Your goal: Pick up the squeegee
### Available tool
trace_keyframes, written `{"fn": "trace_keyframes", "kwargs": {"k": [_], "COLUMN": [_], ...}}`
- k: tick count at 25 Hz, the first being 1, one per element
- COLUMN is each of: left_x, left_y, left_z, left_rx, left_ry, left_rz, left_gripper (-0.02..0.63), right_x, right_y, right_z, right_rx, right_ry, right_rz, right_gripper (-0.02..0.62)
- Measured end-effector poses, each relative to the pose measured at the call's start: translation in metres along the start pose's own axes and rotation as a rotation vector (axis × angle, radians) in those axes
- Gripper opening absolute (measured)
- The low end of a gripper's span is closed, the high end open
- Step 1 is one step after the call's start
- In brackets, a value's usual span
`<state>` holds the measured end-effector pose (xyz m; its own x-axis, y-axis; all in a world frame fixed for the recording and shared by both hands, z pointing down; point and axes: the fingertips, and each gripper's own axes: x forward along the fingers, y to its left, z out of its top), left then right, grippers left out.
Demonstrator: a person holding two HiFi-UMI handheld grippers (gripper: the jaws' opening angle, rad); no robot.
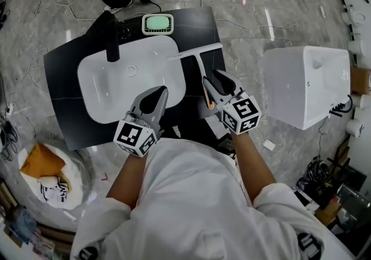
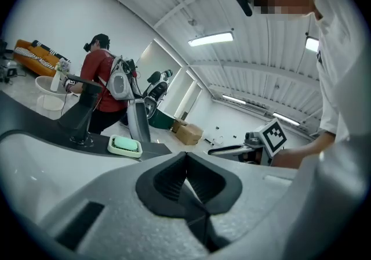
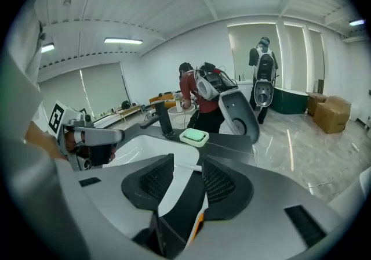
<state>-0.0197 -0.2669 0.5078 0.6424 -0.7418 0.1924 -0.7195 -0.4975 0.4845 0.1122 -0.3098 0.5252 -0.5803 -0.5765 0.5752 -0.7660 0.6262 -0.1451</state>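
1. Head view: the squeegee (image 1: 196, 51) lies on the black countertop (image 1: 64, 73), just right of the white sink (image 1: 104, 87). Blade runs left-right at the far end. Handle runs near-far, its orange-edged near end reaching back to the person.
2. Same view: the rt gripper (image 1: 213, 78) sits right at that near end, jaws apart and pointing far, in line w/ the handle. The lt gripper (image 1: 162, 89) hangs over the sink's near rim, left of the handle and clear of it. Rt is plainly the nearer one.
3. Left gripper view: lt gripper (image 2: 185, 163) has its pads pressed together w/ nothing between. Soap dish (image 2: 124, 145) and black faucet (image 2: 86, 116) are far-left. The rt gripper (image 2: 214, 151) shows off to the right.
4. Right gripper view: rt gripper (image 3: 188, 180) is moderately open. The squeegee's orange grip edge (image 3: 197, 225) runs up the gap, close by the right pad. Pads aren't clamped on it; can't tell if one touches.
5. Judgement: the grab turns on the handle already lying along the jaw gap, so closing looks like the main thing left.
6. Writing: no brand or label readable; only the square markers on the gripper cubes.
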Motion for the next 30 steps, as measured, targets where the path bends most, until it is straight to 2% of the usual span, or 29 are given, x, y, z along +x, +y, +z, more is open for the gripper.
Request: {"fn": "trace_keyframes", "kwargs": {"k": [6,12,22,30], "left_x": [0.007,0.018,0.029,0.035], "left_y": [0.017,0.018,0.033,0.048], "left_z": [-0.010,-0.029,-0.049,-0.060], "left_rx": [0.026,0.090,0.060,0.031], "left_ry": [0.014,0.058,0.078,0.098], "left_rz": [0.059,0.065,0.070,0.073], "left_gripper": [0.015,0.015,0.015,0.015], "right_x": [0.038,0.069,0.102,0.114], "right_y": [-0.023,-0.040,-0.052,-0.061], "right_z": [-0.012,-0.035,-0.073,-0.087], "right_rx": [-0.005,-0.008,0.042,0.067], "right_ry": [0.096,0.227,0.455,0.536], "right_rz": [0.022,0.017,0.033,0.013], "right_gripper": [0.133,0.133,0.132,0.130]}}
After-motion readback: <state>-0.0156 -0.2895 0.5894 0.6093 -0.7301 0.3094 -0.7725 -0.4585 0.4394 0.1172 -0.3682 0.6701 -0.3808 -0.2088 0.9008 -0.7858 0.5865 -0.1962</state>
